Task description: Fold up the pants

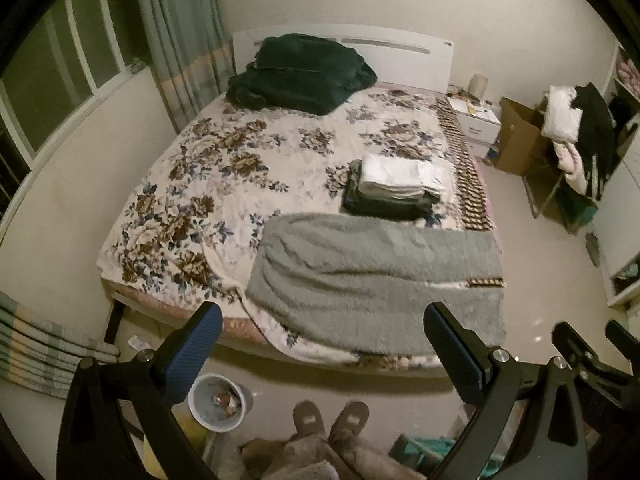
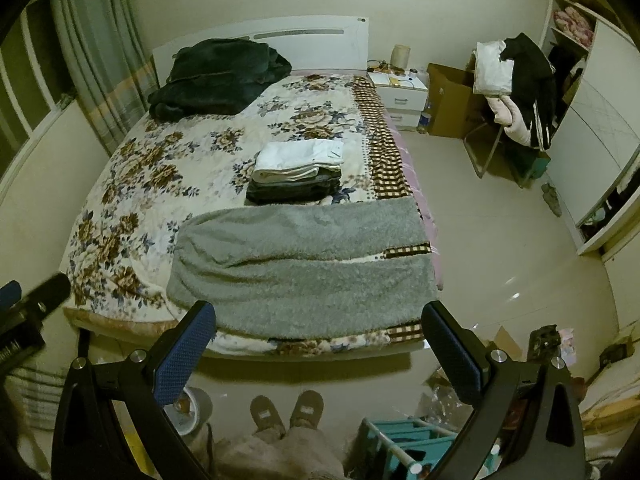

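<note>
While spread flat on one bed [image 2: 120,168], one grey pants [image 2: 304,264]; two grippers' fingers [image 1: 452,344] apart, empty.

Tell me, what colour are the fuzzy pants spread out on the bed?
Grey pants, clearest in the right wrist view.

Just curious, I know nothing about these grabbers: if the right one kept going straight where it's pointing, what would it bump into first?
Probably the grey fleece pants on the bed's near edge; the open right gripper points at them.
</note>
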`<state>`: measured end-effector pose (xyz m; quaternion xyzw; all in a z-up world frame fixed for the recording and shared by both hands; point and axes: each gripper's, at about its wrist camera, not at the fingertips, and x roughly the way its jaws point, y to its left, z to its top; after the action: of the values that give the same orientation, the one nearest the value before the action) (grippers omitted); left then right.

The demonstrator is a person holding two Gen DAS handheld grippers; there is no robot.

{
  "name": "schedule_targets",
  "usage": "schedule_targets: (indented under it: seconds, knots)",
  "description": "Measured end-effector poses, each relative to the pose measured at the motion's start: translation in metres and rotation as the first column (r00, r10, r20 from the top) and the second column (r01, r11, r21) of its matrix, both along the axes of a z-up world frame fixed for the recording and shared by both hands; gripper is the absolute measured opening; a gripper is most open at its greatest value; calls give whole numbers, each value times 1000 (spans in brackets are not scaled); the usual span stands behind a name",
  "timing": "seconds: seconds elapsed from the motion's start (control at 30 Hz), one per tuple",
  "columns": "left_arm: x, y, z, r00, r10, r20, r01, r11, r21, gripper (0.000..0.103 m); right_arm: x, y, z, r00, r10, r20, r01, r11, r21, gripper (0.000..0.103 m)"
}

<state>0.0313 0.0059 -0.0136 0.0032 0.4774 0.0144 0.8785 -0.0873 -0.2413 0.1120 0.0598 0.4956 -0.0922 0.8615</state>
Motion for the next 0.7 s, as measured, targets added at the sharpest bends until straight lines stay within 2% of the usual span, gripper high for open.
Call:
schedule_targets:
  seconds: [0.1, 0.23, 0.4, 0.53, 0.7]
  knots:
    - [22, -4, -15, 1000, 12, 8, -12, 1000, 7, 103, 23, -11, -17, 1000, -13, 12, 13, 1000, -14, 103]
    - [57, -12, -42, 1000, 7, -30, -6, 1000, 29, 103, 67, -20, -44, 1000, -16, 23, 18, 999, -51, 103]
    - [109, -18, -74, 999, 3, -52, 0, 999, 53, 103, 129, -28, -84, 1000, -12, 6, 13, 999, -45, 103]
    - [162, -21, -105, 997, -5, -77, 11, 998, 68, 103, 194, -35, -127, 999, -28, -21, 27, 999, -47, 103]
    - [244, -17, -157, 991, -23, -132, 33, 997, 75, 103, 287, -49, -194, 996, -60, -64, 58, 998, -35, 103]
